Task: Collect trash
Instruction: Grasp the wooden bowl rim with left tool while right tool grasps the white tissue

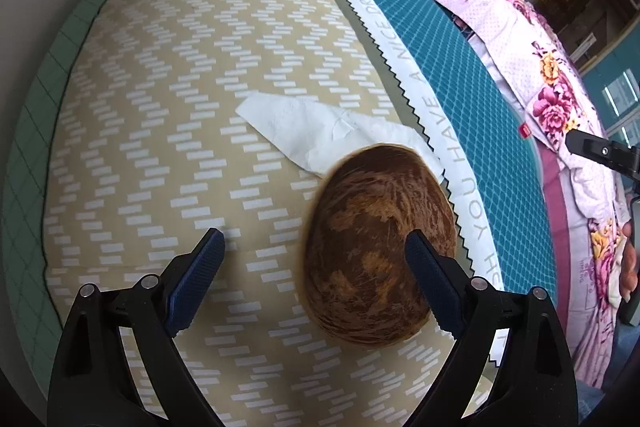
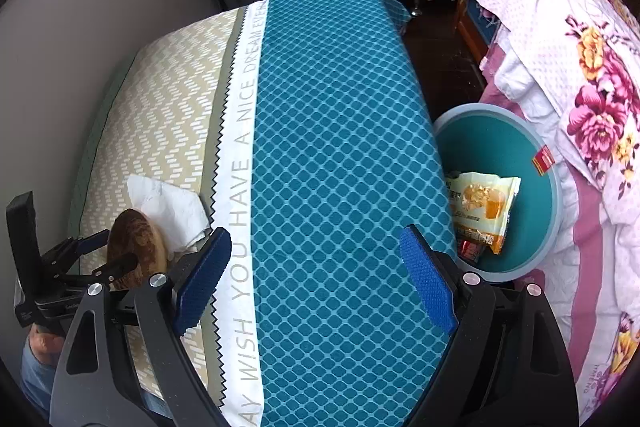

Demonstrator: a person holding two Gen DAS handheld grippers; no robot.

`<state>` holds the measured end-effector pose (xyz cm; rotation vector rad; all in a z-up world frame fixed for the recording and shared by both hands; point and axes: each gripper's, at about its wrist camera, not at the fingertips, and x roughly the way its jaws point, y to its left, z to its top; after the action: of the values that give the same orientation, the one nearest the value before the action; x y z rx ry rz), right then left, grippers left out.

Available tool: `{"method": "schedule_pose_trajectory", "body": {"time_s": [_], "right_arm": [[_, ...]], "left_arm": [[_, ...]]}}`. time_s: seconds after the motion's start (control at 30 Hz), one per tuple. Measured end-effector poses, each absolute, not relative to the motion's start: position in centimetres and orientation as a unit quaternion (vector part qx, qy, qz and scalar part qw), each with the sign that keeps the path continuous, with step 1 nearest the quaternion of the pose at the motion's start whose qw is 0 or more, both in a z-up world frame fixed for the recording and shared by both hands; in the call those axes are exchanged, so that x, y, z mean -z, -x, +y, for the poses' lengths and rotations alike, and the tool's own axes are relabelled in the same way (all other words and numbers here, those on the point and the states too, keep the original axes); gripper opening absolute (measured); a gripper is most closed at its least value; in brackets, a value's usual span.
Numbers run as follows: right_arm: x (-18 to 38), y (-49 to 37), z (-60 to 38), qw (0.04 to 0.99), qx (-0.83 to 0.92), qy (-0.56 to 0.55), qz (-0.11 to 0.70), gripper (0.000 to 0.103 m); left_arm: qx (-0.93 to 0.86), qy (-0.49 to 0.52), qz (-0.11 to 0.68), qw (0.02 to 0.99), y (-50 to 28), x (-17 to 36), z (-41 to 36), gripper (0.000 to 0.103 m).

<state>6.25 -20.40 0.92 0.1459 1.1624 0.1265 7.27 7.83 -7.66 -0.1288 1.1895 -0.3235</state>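
The cloth on the counter (image 2: 340, 147) is reading "WISH YOU HAVE A NICE DREAM"; one coconut shell (image 1: 376, 243), one tissue (image 1: 312, 131), both the left tool (image 1: 316, 259) and the right tool (image 2: 316, 267) are gaping apart.

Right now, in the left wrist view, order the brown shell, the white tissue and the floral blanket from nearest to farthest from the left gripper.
1. Brown shell: by the left gripper, partly behind its right finger.
2. White tissue: just beyond the shell, on the beige cloth.
3. Floral blanket: far right, past the teal cloth.
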Motion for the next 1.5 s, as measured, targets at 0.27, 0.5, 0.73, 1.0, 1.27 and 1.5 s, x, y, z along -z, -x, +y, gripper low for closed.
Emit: {"method": "schedule_pose_trajectory", "body": {"time_s": [0.27, 0.5, 0.73, 1.0, 1.27, 1.5], "right_arm": [[-0.4, -6.6, -18.6, 0.822, -0.069, -0.049, 0.563, 0.082], [0.0, -7.6, -15.5, 0.819, -0.091, -0.016, 0.566, 0.082], [1.5, -10.0, -10.1, 0.81, -0.136, 0.022, 0.57, 0.082], [4.7, -11.5, -4.1, 0.793, -0.172, 0.072, 0.58, 0.082], [6.3, -10.9, -2.4, 0.79, -0.175, 0.101, 0.579, 0.061], [4.9, -9.8, -2.7, 0.794, -0.198, 0.081, 0.57, 0.007]], "left_arm": [[0.18, 0.052, 0.542, 0.819, -6.7, 7.9, 6.5, 0.045], [0.184, 0.08, 0.52, 0.83, -6.4, 7.2, 8.1, 0.011], [0.121, 0.12, 0.498, 0.85, -7.0, 5.6, 15.3, 0.01], [0.081, 0.153, 0.499, 0.849, -7.6, 5.8, 20.3, 0.011], [0.087, 0.158, 0.505, 0.844, -7.9, 6.2, 20.3, 0.011], [0.096, 0.158, 0.506, 0.842, -7.8, 6.1, 19.2, 0.011]]}}
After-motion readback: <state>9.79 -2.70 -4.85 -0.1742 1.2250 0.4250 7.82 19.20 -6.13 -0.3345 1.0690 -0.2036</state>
